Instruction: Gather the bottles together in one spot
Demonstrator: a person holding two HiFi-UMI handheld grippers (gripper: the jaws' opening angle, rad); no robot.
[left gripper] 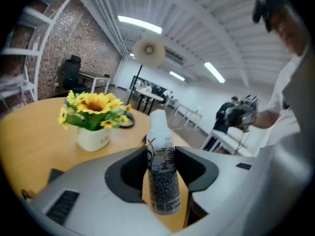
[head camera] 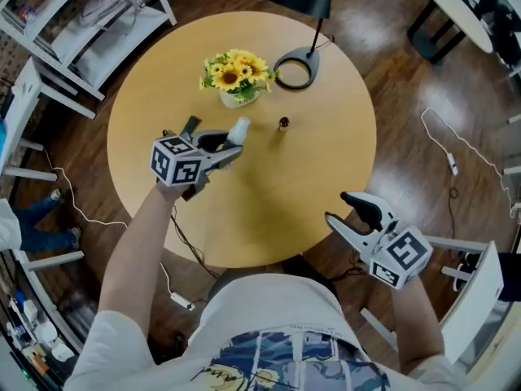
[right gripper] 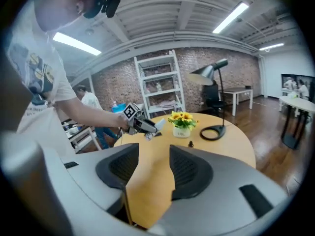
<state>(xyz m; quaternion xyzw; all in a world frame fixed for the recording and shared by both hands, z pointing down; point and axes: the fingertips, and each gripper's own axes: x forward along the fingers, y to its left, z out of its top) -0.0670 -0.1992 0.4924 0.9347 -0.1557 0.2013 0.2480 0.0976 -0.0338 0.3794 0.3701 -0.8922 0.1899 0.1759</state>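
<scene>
The white bottle [left gripper: 162, 171], capped and with a printed label, sat clamped by its body between the fingers [left gripper: 129, 173] of the left gripper [head camera: 230, 145]; in the head view it lay at the frame's centre left, tilted with its cap toward the upper right, and the right gripper view showed it carried clear of the desk [head camera: 269, 202]; just right of it a small dark item [head camera: 283, 124], perhaps a second bottle, stood alone on the round wooden top; above them a white pot of sunflowers [head camera: 236, 80] stood near the far rim, with the ring-shaped lamp base [head camera: 295, 70] beside it on the right; at the lower right, the right gripper [head camera: 339, 206] hung over the desk's edge, its fingers set well apart with only the bare top showing between them.
</scene>
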